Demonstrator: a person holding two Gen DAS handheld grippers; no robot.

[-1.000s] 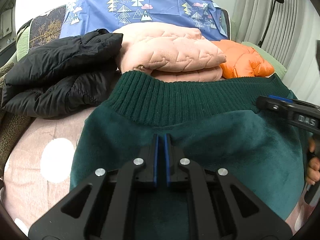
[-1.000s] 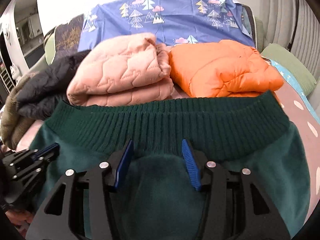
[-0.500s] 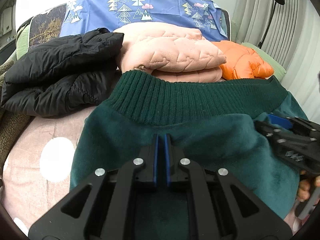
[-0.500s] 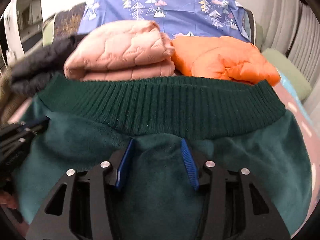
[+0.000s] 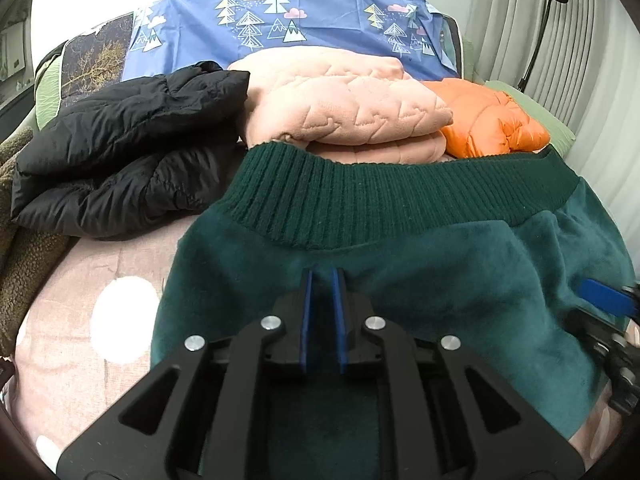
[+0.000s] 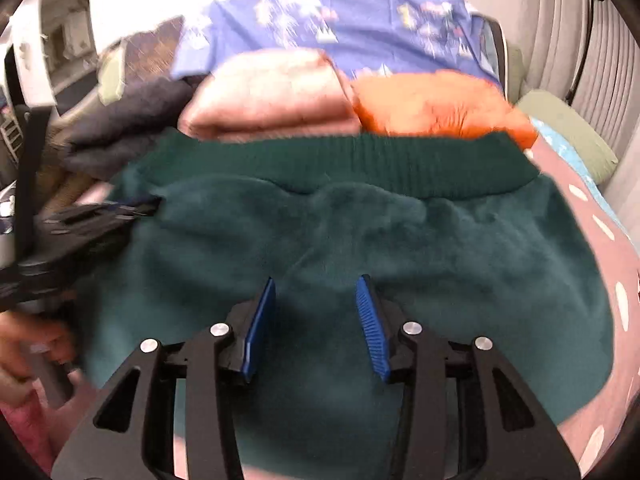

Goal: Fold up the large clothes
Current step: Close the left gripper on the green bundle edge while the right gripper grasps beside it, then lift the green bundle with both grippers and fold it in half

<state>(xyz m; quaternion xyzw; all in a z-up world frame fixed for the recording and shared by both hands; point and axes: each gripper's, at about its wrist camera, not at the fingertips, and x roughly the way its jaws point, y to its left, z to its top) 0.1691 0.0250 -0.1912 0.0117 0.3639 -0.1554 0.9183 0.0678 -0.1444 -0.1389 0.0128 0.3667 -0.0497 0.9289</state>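
A dark green fleece garment with a ribbed hem lies folded on the bed, and it fills the right wrist view too. My left gripper sits low over its near left part. Its jaws are opening, with a narrow gap between the blue pads and green fleece showing through the gap. My right gripper hovers open over the near middle of the garment, its pads well apart and pressing on nothing. The right wrist view is blurred by motion. Each gripper shows at the other view's edge: right gripper, left gripper.
Behind the green garment lie a folded black puffer jacket, a pink quilted garment and an orange puffer. A blue tree-print cloth hangs at the back. The pink dotted bedsheet shows at the left. A hand holds the left gripper.
The right gripper has pulled back toward the garment's near edge, and its pads have narrowed slightly. The left gripper stayed put, and its pads have parted a little.
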